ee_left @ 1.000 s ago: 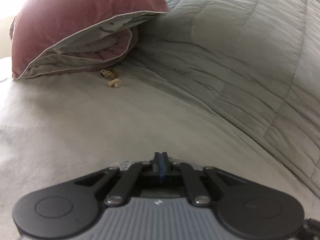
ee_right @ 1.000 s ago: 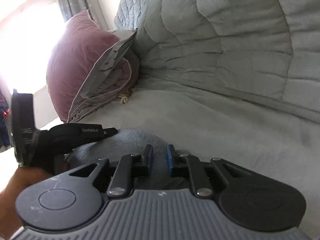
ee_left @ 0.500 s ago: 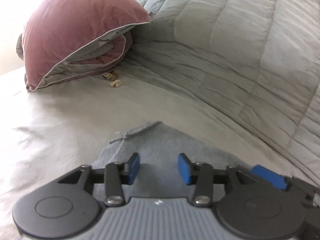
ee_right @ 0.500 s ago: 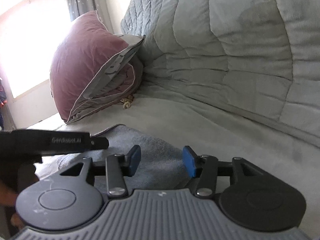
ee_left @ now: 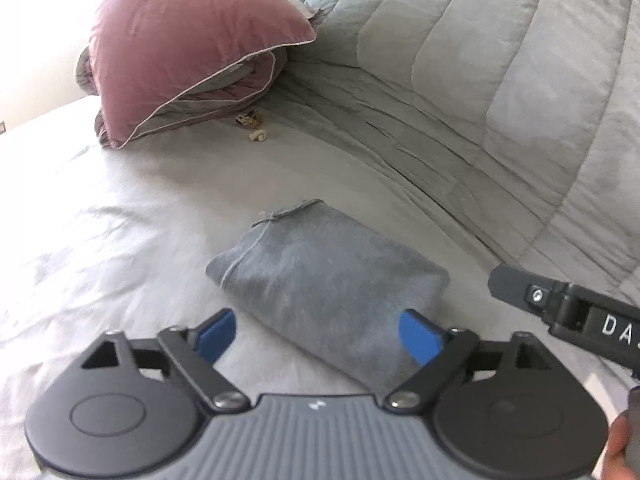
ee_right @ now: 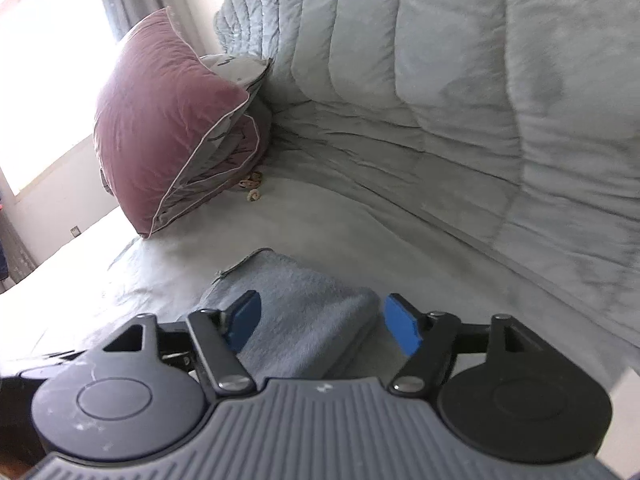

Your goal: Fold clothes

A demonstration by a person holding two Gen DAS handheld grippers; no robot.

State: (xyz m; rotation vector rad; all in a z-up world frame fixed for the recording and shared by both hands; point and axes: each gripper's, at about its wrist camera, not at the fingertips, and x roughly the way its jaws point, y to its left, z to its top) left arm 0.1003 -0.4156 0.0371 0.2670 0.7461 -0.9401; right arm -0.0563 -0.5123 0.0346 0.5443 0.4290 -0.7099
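A grey-blue garment point(ee_left: 324, 276) lies folded into a small thick rectangle on the pale sheet; it also shows in the right wrist view point(ee_right: 296, 312). My left gripper point(ee_left: 320, 336) is open and empty, raised just in front of the garment's near edge. My right gripper point(ee_right: 324, 324) is open and empty, held above the garment's near end. Part of the right gripper's black body point(ee_left: 568, 308) shows at the right edge of the left wrist view.
A mauve pillow point(ee_left: 184, 40) with grey backing leans against the quilted grey headboard cover point(ee_left: 500, 80) at the back left. A small beige object point(ee_left: 256, 128) lies at the pillow's foot. The wrinkled sheet point(ee_left: 120, 220) spreads leftward. A bright window point(ee_right: 48, 60) is at left.
Both grippers have opened wide and pulled back and up from the garment. The left was shut a second ago; the folded garment now lies free on the sheet.
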